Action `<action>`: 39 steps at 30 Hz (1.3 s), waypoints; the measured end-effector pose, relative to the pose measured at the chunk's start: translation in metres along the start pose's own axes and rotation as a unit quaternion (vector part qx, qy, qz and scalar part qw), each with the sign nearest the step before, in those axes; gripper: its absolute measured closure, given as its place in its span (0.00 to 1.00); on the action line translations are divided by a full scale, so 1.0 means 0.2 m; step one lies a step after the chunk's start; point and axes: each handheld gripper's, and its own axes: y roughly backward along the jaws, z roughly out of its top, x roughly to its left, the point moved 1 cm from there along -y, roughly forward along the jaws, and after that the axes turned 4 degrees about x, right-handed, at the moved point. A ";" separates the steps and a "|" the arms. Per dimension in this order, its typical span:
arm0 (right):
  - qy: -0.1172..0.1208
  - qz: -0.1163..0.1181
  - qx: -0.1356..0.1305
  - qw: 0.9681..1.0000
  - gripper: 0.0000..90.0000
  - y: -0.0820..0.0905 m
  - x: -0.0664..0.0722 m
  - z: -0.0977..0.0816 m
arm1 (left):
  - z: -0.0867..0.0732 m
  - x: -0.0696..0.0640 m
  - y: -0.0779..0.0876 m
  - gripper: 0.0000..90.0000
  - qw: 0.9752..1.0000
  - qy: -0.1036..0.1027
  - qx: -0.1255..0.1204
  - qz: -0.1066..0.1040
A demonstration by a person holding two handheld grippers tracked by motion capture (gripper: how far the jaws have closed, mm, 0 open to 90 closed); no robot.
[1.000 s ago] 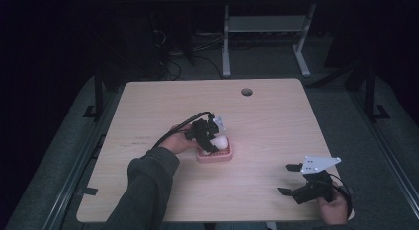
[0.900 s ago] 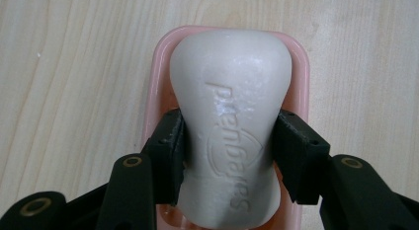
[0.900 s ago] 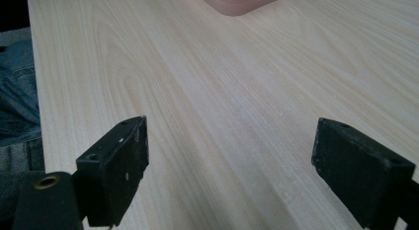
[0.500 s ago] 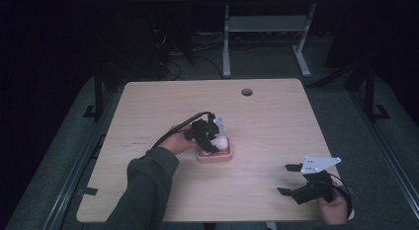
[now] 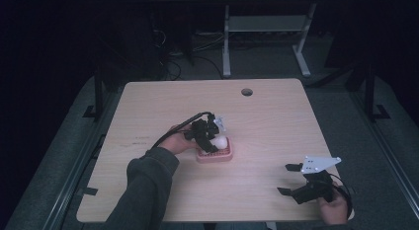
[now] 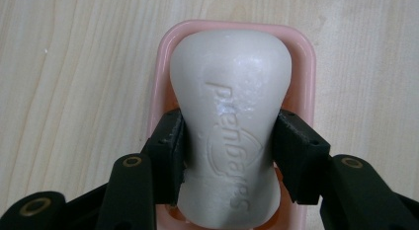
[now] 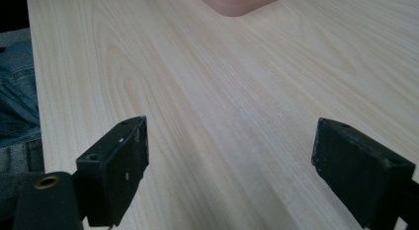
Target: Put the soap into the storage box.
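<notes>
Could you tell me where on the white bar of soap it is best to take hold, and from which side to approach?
Grip the soap bar at its narrowed waist, coming from above with one jaw on each long flank. The bar flares wider towards its ends, so the waist probably keeps it from slipping, and the pink dish rim leaves those flanks reachable. The left tool is already shut there.

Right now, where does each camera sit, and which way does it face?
High view: above the person's side, facing forward and down on the table; both sleeves, left gripper, right gripper.
Left gripper view: looks down its jaws, clamped on the soap bar over the pink dish.
Right gripper view: low across the table, jaws apart.
All three show the pink dish.
</notes>
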 end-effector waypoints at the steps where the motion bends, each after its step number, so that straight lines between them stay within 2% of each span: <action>1: 0.000 0.000 0.000 1.000 0.16 0.00 0.00 0.00 | 0.00 0.00 0.00 0.55 1.000 0.000 0.002 0.002; 6: 0.000 0.000 -0.001 1.000 0.16 0.00 0.00 0.00 | 0.00 0.00 -0.02 0.54 1.000 0.000 0.009 0.004; 11: 0.000 0.000 0.000 1.000 0.16 0.00 0.00 0.00 | 0.00 0.00 0.03 0.52 1.000 0.008 -0.017 0.003; 19: 0.000 -0.002 0.000 1.000 0.16 0.00 0.01 0.00 | -0.01 -0.02 0.06 0.48 1.000 0.005 -0.021 0.005; 31: -0.002 -0.006 0.003 1.000 0.16 0.00 0.01 0.01 | -0.07 -0.05 0.11 0.43 0.999 0.022 -0.040 0.002; 39: -0.003 -0.009 0.005 1.000 0.16 0.00 0.00 0.00 | -0.10 -0.09 0.15 0.41 0.998 0.021 -0.052 0.013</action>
